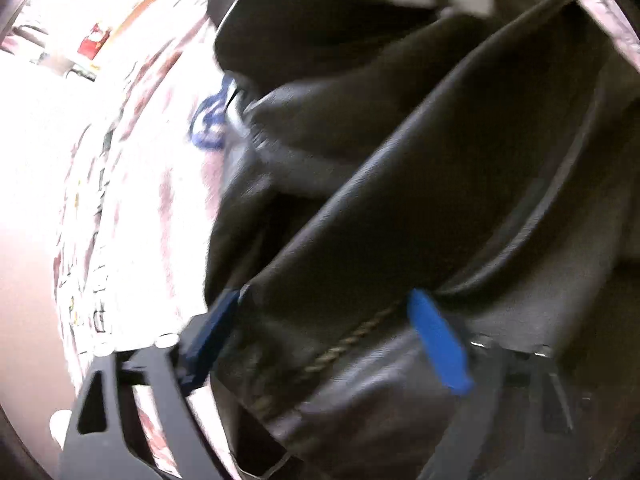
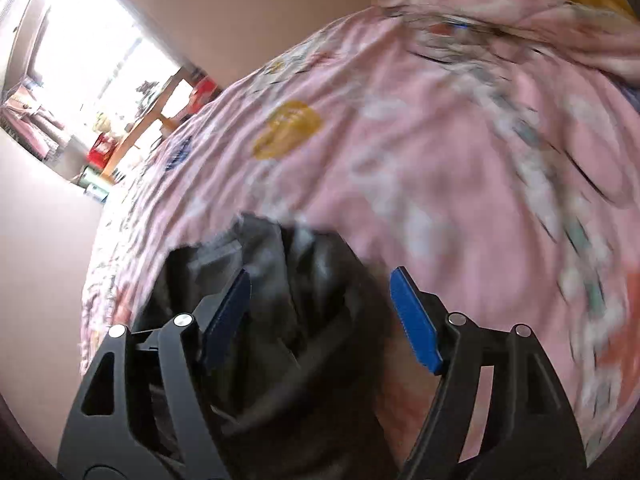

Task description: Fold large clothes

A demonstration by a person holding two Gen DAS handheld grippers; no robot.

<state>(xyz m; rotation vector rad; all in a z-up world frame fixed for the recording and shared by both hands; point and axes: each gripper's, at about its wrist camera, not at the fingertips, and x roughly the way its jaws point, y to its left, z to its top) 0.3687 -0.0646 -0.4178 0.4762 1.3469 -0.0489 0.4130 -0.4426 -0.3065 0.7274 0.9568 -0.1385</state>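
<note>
the dark leather jacket [image 1: 400, 208] lies bunched on the pink bedspread [image 2: 400, 160]; it looks heavy, slick, stiff-creased, best taken at the hem seam. left tool [image 1: 326, 344] and right tool [image 2: 320, 312] both gape over the jacket, gripping nothing

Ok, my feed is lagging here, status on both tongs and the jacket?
Left tongs open around jacket hem. Right tongs open, over a jacket fold. Pink bedspread underneath, nothing blocking.

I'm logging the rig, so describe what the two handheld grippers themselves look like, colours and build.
Both match: the left gripper and right gripper have flat blue finger pads on black linkage arms with triangular cutouts and silver pivot pins. No cables, markings or sleeves are visible.
</note>
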